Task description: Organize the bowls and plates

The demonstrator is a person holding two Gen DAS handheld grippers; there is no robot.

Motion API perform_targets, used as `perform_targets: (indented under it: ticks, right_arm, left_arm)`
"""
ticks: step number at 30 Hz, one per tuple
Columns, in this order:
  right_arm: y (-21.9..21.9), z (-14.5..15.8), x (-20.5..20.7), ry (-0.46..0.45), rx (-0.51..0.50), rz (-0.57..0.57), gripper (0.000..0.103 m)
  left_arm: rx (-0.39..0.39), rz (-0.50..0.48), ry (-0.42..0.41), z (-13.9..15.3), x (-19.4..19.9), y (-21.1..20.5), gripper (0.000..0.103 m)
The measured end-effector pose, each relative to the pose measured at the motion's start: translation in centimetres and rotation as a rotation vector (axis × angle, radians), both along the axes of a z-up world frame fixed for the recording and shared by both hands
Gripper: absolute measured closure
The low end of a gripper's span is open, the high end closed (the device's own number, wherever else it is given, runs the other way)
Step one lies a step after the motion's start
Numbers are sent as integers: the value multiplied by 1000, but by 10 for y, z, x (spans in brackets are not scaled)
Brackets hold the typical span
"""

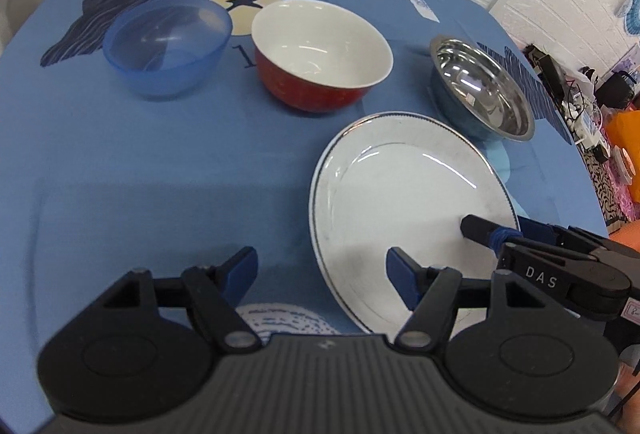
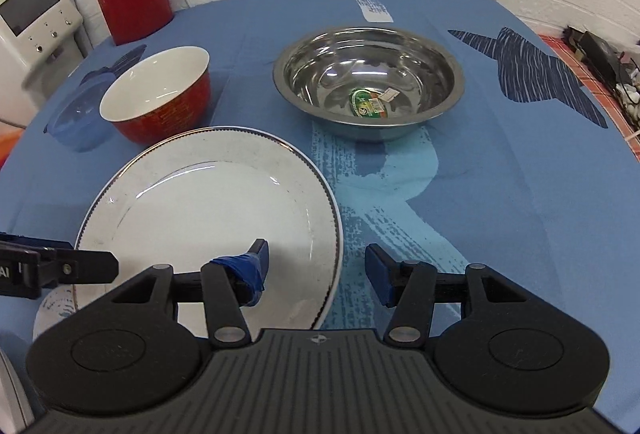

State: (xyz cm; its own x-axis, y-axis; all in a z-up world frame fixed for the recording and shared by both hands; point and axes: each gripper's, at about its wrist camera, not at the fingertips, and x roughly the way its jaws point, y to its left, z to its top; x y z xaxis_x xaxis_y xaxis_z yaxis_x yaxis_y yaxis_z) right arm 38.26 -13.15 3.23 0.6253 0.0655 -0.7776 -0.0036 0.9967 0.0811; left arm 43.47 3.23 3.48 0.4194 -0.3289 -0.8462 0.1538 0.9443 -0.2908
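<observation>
White plate (image 2: 208,202), lower left of frame, straddled at its right rim by the spread right gripper (image 2: 316,274); left gripper (image 1: 320,274) likewise spread over its near edge. Steel bowl (image 2: 368,86), red bowl (image 2: 160,94) and blue bowl (image 1: 168,42) lie above. Risk: glazed rim slipping from a shallow pinch.

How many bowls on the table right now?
3. A translucent blue plastic bowl at the far left, a red ceramic bowl with a white inside in the middle, and a stainless steel bowl on the right behind the white plate. Nothing seems hidden.
</observation>
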Motion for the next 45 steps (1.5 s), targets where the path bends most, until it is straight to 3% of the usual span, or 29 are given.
perform_targets:
  ticks: [14,18,19,21,22,25,30,34,45]
  right_arm:
    - [9,-2,-4,-51,10,98,53]
    - [8,-2,-7,-67,28,119,60]
    - [5,-3,-9,-82,30,130,66]
    - [0,-4,-11,-98,33,133,75]
    - [-2,-3,-12,-99,34,135,77]
    - [-1,-3,-14,-101,34,129,77]
    - [-1,-1,-22,-105,86,118,77]
    - [10,4,-29,-112,63,141,75]
    - [43,29,-73,-200,95,167,72]
  left_arm:
    - [121,-42,-73,-7,-4,-17,33]
    - [138,-35,-87,-8,-6,-20,34]
    - [148,-34,-95,-8,-8,-21,37]
    - [159,-44,-119,-7,-11,-23,54]
    - [119,-58,-115,-6,-11,-23,75]
    - [99,-46,-106,-6,-12,-26,83]
    - [77,-41,-100,-6,-15,-20,85]
    - [92,-37,-110,-2,-23,-14,84]
    - [123,-16,-223,34,-76,17,84]
